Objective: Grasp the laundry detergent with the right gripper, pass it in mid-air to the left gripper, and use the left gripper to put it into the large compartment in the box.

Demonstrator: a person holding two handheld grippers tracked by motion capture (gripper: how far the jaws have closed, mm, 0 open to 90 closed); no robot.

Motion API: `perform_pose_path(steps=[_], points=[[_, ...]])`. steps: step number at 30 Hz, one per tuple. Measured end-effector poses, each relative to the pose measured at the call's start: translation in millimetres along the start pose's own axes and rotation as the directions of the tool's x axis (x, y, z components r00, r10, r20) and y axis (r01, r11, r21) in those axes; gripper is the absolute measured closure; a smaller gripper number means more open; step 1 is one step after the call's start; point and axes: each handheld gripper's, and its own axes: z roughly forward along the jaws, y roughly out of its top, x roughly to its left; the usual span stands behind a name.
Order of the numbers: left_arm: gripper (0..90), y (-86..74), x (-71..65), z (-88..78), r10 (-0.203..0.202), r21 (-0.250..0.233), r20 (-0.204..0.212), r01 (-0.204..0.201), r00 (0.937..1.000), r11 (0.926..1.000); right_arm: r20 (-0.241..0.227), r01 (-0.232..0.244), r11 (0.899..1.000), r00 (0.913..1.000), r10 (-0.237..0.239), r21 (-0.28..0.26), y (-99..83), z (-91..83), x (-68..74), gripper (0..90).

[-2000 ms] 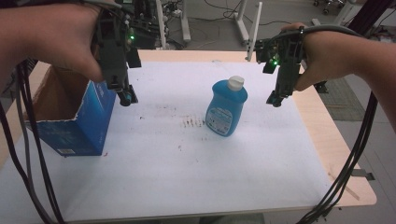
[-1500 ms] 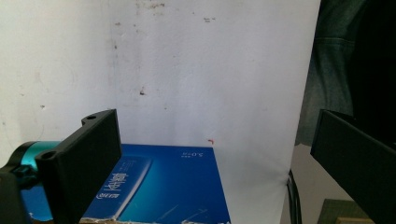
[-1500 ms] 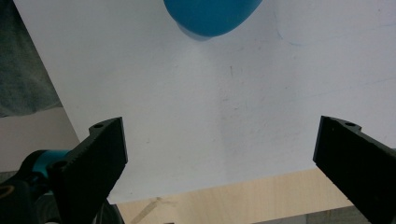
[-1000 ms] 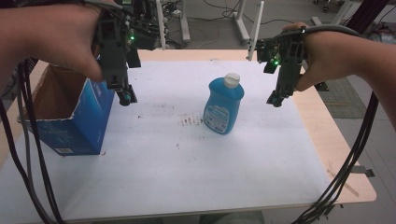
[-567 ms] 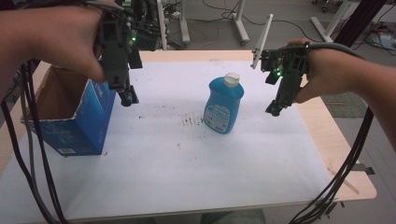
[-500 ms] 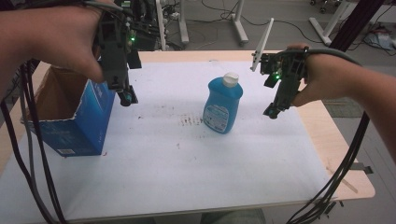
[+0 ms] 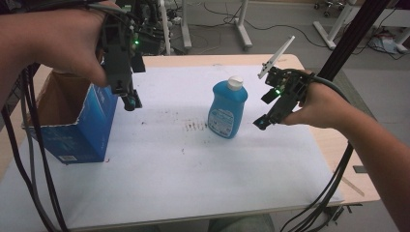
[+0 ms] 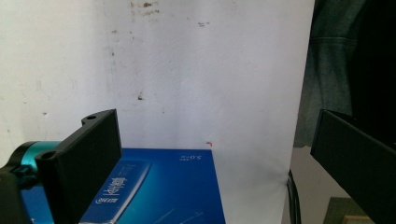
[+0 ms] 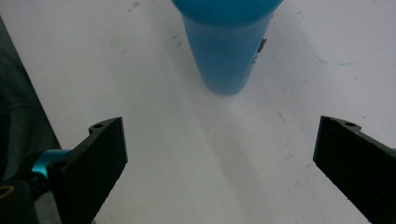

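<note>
Near the worktop's (image 7: pixel 159 193) far edge my blue plastic bottle (image 7: pixel 226 112) stands capped; my right gripper (image 7: pixel 261 123) is spread beside it, my left gripper (image 7: pixel 129 102) spread over the open blue cardboard box (image 7: pixel 82 130).

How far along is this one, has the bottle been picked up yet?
Not yet. The bottle stands upright on the table, untouched. The right tongs are open, close beside it and aimed at its base. The left tongs hang open by the box. Gripping, lifting and probably boxing remain.
</note>
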Motion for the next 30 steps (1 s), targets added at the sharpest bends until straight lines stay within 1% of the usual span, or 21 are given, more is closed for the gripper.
perform_pose_path(steps=[1,2,3,6,8,10,13,14,16,18,22,26,30], points=[[1.8,-0.4,-0.1,0.1,0.001,-0.002,0.001,-0.001,1.0,1.0,0.001,-0.014,1.0,0.9999,0.014,-0.015,-0.7,1.2,0.0,1.9],[1.8,-0.5,-0.1,-0.2,0.001,0.001,0.001,-0.001,1.0,1.0,-0.004,-0.03,0.998,0.9996,0.03,-0.046,-2.1,3.7,-1.1,1.9],[1.8,-0.8,0.0,-0.4,0.002,0.003,0.0,-0.002,1.0,1.0,-0.003,-0.043,0.997,0.9991,0.043,-0.064,-3.1,5.3,-1.5,1.9],[1.8,-2.0,0.4,-0.4,0.002,0.001,0.0,-0.002,1.0,1.0,0.013,-0.066,0.992,0.9976,0.068,-0.105,-6.1,11.9,-2.5,1.9],[1.8,-2.4,0.3,-0.4,-0.004,0.001,-0.001,0.004,1.0,1.0,0.016,-0.083,0.988,0.9962,0.086,-0.129,-8.0,15.7,-3.1,1.9],[1.8,-2.6,0.8,-0.1,-0.004,0.002,-0.001,0.004,1.0,1.0,0.013,-0.096,0.984,0.995,0.099,-0.153,-9.6,19.3,-3.5,1.9],[1.8,-2.2,1.3,0.4,-0.002,0.0,0.0,0.002,1.0,1.0,0.008,-0.105,0.979,0.9941,0.108,-0.176,-11.3,24.9,-3.8,1.9],[1.8,-2.1,1.5,0.6,0.0,0.0,0.0,0.0,1.0,1.0,0.008,-0.102,0.977,0.9945,0.105,-0.186,-11.8,26.6,-4.5,1.9],[1.8,-1.2,1.6,0.5,0.003,0.002,0.001,-0.003,1.0,1.0,0.004,-0.112,0.973,0.9933,0.115,-0.201,-13.2,30.4,-5.3,1.9],[1.8,-0.7,1.7,0.8,0.004,0.001,0.001,-0.004,1.0,1.0,-0.001,-0.132,0.966,0.9908,0.135,-0.222,-14.8,34.8,-5.9,1.9],[1.8,0.0,1.5,1.4,0.007,0.0,0.002,-0.007,1.0,1.0,-0.003,-0.155,0.954,0.9871,0.16,-0.255,-16.9,43.3,-7.2,1.9],[1.8,-0.2,1.8,1.5,0.008,0.002,0.002,-0.008,1.0,1.0,-0.008,-0.173,0.94,0.9839,0.179,-0.295,-17.8,50.6,-8.7,1.9],[1.8,-1.3,2.3,1.4,0.005,0.004,0.0,-0.005,1.0,1.0,-0.017,-0.181,0.925,0.9823,0.186,-0.333,-18.0,56.2,-8.7,1.9]])
